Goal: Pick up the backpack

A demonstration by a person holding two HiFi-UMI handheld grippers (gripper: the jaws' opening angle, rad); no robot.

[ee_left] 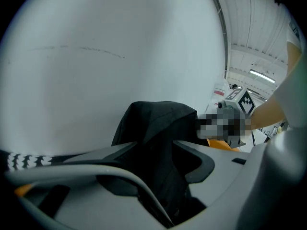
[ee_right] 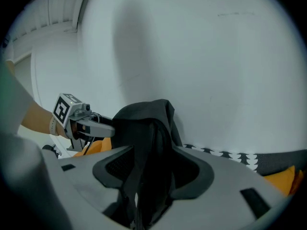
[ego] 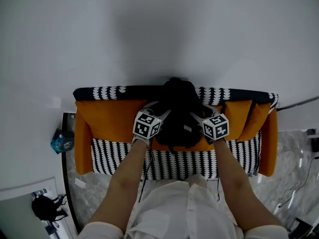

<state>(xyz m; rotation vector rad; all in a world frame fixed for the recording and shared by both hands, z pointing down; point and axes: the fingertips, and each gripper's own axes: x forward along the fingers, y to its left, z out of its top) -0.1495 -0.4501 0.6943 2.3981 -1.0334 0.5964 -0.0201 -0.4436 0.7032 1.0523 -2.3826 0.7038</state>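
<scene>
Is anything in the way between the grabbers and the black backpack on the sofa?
No, nothing visible. The backpack sits on the sofa, and its black fabric is already between the open jaws of the left gripper and the right gripper.

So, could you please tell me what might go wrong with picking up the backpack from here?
Both the left gripper and the right gripper stand open with only black fabric of the backpack between their jaws. Closing on a thin fold could slip, or lift cloth while the bag sags. The backpack stands upright on the sofa against the wall; an uneven pull from one side might tip it forward.
</scene>
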